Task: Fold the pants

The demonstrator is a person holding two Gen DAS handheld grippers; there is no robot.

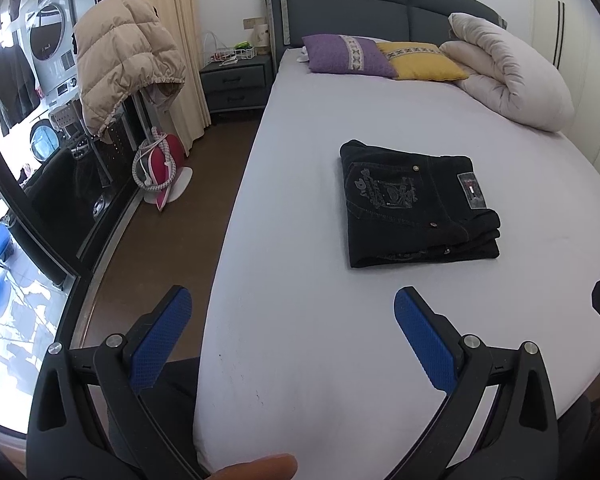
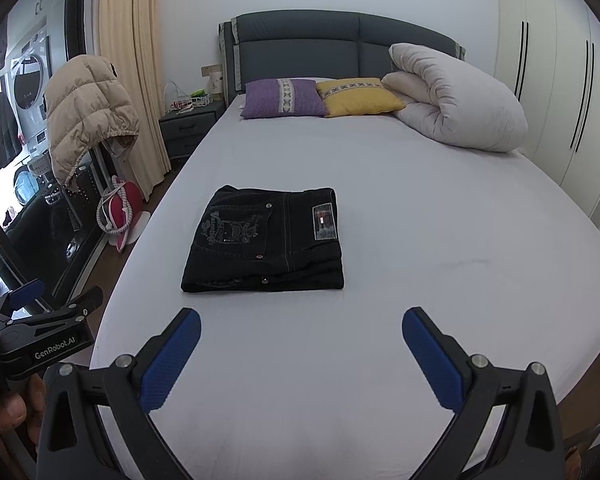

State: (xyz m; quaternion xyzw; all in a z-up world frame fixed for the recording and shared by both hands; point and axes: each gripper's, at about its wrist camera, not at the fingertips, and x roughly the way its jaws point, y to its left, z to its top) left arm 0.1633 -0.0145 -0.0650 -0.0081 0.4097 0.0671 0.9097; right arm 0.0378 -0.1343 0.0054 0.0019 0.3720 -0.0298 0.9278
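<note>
Black pants lie folded into a compact rectangle on the pale bed sheet, back pocket and waist label facing up. They also show in the right wrist view. My left gripper is open and empty, held above the bed's near left edge, short of the pants. My right gripper is open and empty, just in front of the pants' near edge. The left gripper's body shows at the left of the right wrist view.
Purple pillow, yellow pillow and a rolled duvet lie at the headboard. A nightstand, a beige jacket on a rack and a pink iron stand left of the bed. A wardrobe is at right.
</note>
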